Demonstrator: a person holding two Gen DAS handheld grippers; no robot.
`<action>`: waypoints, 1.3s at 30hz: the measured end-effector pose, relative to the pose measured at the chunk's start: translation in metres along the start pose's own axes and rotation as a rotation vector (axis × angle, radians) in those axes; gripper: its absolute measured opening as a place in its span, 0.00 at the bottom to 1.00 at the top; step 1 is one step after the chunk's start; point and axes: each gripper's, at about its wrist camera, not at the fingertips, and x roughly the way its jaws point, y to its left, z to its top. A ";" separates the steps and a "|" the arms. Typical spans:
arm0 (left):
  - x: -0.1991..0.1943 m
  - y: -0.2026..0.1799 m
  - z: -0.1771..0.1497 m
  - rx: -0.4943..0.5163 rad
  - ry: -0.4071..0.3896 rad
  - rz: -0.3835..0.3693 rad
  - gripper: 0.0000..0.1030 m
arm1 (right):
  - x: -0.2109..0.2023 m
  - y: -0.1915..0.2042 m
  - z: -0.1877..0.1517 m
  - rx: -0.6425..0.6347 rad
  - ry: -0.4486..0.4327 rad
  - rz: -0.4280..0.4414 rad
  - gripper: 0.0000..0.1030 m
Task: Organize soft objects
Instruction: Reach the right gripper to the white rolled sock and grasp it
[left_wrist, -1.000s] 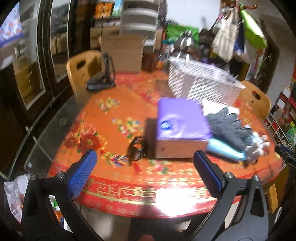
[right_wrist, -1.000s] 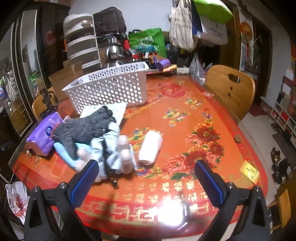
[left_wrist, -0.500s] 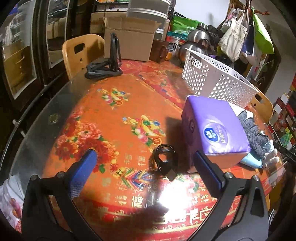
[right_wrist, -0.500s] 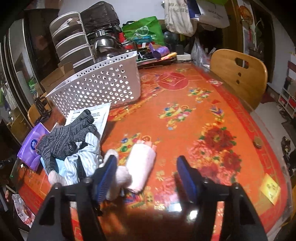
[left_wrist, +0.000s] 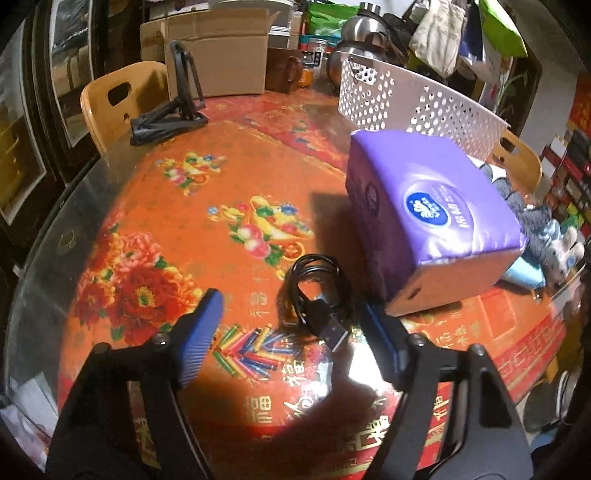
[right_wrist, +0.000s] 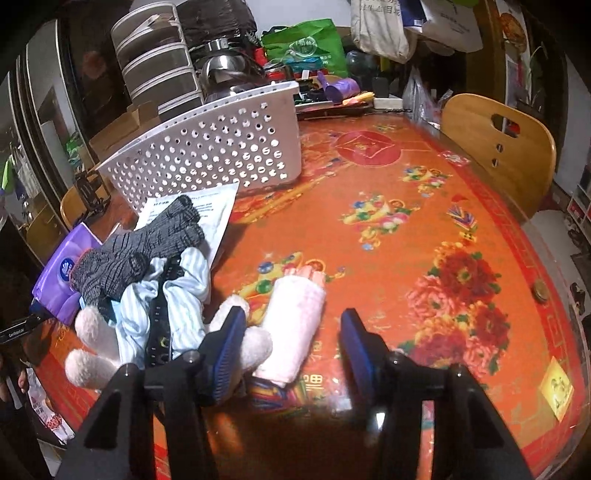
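Observation:
A purple tissue pack lies on the red table, right of a coiled black cable. My left gripper is open, its fingers either side of the cable's plug end. In the right wrist view a rolled white-pink cloth lies between the open fingers of my right gripper. Left of it are a plush toy in striped blue cloth and grey knit gloves. The white perforated basket stands behind them and shows in the left wrist view.
A sheet of paper lies under the gloves. A black stand, a cardboard box and a kettle crowd the far side. Wooden chairs stand at the table's edge. A coin lies at right.
Both grippers have moved forward and down toward the table. The left gripper's fingers now flank the cable, the right gripper's flank the rolled cloth. Both jaws have narrowed.

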 end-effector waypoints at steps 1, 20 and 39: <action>0.000 -0.002 0.000 0.005 0.001 0.001 0.67 | 0.000 0.000 0.000 0.004 -0.002 0.009 0.46; 0.002 -0.015 -0.005 0.049 -0.013 0.043 0.64 | -0.011 -0.018 -0.001 0.103 -0.029 0.069 0.36; 0.003 -0.017 -0.002 0.064 -0.023 0.038 0.59 | 0.012 -0.008 0.001 0.049 0.041 0.049 0.29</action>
